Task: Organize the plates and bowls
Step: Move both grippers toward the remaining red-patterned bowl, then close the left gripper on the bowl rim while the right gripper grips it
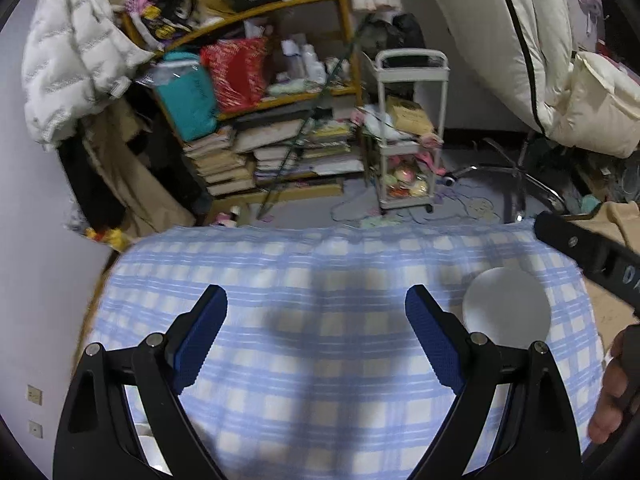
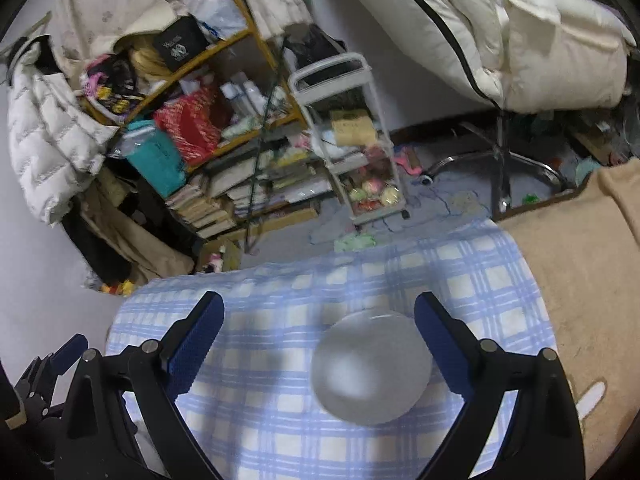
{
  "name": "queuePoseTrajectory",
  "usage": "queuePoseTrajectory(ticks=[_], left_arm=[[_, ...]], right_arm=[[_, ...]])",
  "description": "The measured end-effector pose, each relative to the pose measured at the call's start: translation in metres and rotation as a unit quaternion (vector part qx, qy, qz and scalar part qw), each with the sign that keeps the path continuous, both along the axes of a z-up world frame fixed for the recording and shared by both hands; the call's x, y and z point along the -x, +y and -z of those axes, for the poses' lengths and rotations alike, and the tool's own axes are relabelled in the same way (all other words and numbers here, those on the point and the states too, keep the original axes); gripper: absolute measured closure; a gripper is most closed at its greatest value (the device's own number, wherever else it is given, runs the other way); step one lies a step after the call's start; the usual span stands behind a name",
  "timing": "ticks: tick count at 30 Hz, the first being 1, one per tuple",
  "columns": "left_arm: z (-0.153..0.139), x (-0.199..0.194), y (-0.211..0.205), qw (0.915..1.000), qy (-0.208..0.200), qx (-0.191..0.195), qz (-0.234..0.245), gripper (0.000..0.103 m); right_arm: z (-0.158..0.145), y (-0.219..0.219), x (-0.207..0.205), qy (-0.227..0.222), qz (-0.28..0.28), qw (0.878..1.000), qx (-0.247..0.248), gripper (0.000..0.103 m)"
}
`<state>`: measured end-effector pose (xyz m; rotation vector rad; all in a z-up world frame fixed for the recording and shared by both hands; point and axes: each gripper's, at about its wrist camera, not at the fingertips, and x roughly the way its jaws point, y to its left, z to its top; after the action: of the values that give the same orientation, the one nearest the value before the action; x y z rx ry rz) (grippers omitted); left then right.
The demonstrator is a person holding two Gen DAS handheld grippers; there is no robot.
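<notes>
Here, both grippers stand spread and empty above the checked cloth (image 1: 304, 360). The left gripper (image 1: 316, 312) hangs left of the white bowl (image 2: 372, 364); the right gripper (image 2: 318, 320) straddles it without touching.

Table w/ blue checked cloth (image 2: 460, 272) — one white dish (image 2: 372, 368) on it.

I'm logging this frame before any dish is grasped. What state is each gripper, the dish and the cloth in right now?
Left gripper: open, nothing between its fingers.
Right gripper: open, above the plate, not gripping it.
White plate: lying flat on the cloth, right way up, empty, blurred.
Blue checked cloth: spread out flat under the plate.
</notes>
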<state>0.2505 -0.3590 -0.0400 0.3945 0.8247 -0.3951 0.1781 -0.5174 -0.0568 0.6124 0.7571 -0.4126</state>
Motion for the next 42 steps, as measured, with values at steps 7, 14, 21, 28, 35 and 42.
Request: queuePoseTrajectory(ticks=[7, 14, 21, 28, 35, 42], left_arm=[[0.035, -0.005, -0.035, 0.9987, 0.043, 0.018, 0.020, 0.013], [0.072, -0.009, -0.060, 0.9949, 0.093, 0.018, 0.034, 0.013], [0.098, -0.010, -0.075, 0.9887, 0.142, 0.006, 0.049, 0.014], [0.113, -0.011, -0.085, 0.9860, 0.158, -0.015, 0.053, 0.036], [0.114, 0.004, -0.099, 0.9831, 0.163, -0.017, 0.082, 0.079], [0.106, 0.017, -0.094, 0.9819, 0.174, -0.005, 0.074, 0.096]], right_arm=[[0.029, -0.019, 0.003, 0.040, 0.007, 0.999, 0.000, 0.008], [0.061, -0.037, 0.008, 0.081, -0.013, 0.996, -0.030, 0.018], [0.084, -0.039, 0.007, 0.109, -0.012, 0.993, -0.052, 0.038], [0.092, -0.041, 0.010, 0.121, -0.015, 0.991, -0.063, 0.074], [0.102, -0.044, 0.016, 0.106, -0.021, 0.989, -0.105, 0.091], [0.099, -0.031, 0.027, 0.098, -0.017, 0.991, -0.092, 0.093]])
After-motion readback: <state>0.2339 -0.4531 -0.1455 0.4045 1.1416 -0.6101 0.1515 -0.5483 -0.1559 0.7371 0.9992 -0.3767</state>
